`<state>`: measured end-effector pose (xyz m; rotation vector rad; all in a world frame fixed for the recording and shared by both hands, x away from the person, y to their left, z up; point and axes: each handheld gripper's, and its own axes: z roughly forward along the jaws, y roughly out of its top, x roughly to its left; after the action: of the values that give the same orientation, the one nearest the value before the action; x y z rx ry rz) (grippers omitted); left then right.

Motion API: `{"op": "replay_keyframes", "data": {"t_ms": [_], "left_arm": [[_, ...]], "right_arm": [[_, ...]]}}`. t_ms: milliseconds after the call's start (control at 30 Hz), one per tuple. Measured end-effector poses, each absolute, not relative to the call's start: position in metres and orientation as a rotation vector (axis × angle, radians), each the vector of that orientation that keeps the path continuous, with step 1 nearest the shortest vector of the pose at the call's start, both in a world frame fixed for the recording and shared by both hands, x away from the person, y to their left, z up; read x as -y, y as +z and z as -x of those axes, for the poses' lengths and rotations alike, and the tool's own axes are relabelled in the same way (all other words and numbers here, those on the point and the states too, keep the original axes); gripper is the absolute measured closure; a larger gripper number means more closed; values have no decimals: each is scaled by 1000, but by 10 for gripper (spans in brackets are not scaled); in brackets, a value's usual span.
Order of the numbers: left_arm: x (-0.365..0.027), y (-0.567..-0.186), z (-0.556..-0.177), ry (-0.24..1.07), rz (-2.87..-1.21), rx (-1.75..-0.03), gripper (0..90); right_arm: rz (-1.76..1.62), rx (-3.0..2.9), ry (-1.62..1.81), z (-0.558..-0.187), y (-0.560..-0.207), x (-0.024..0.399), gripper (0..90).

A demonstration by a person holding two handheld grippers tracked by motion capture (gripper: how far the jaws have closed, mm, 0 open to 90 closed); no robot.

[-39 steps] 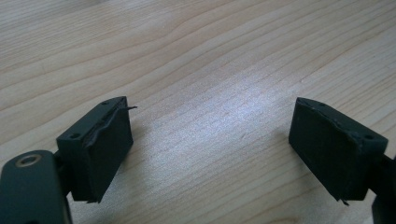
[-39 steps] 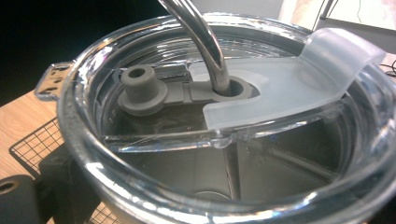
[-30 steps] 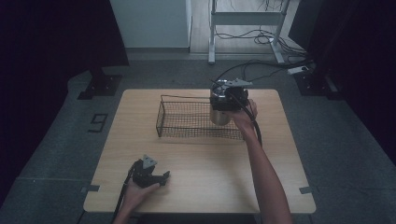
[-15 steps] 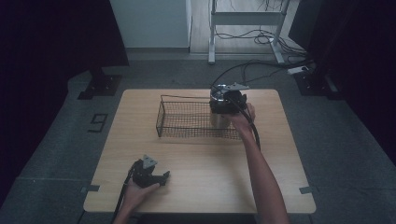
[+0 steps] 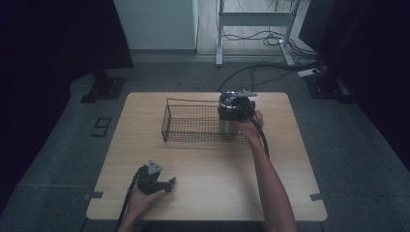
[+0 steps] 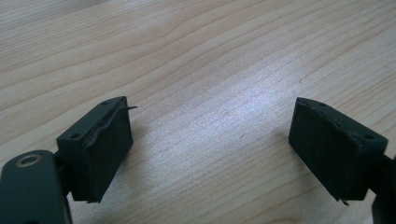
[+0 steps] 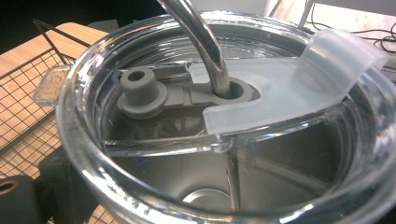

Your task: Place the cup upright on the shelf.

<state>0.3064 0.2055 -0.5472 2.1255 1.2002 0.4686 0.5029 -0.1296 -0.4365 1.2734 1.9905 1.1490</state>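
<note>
Now my right tool [image 5: 231,115] grips the steel tumbler [image 5: 226,126] in the wire basket [image 5: 193,123], far tabletop edge | tumbler base hidden | left tool [image 5: 170,183] open, empty.

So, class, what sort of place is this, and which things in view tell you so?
Probably a lab or recording studio, not a home: a bare light wooden table on grey carpet, black curtains at the sides, and loose black cables near a metal frame stand.

A steel tumbler [image 5: 227,126] with a clear lid [image 7: 224,140] and bent metal straw [image 7: 201,42] is standing upright at the wire basket's [image 5: 193,123] right end, centre frame.
</note>
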Motion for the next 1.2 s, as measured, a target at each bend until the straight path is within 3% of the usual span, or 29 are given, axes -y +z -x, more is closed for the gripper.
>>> {"op": "replay_keyframes", "data": {"t_ms": [1200], "left_arm": [[-205,-547,-306,469,-2123,-1200,136]], "right_arm": [[-1303,-2049,1085,-501,-455,134,18]]}}
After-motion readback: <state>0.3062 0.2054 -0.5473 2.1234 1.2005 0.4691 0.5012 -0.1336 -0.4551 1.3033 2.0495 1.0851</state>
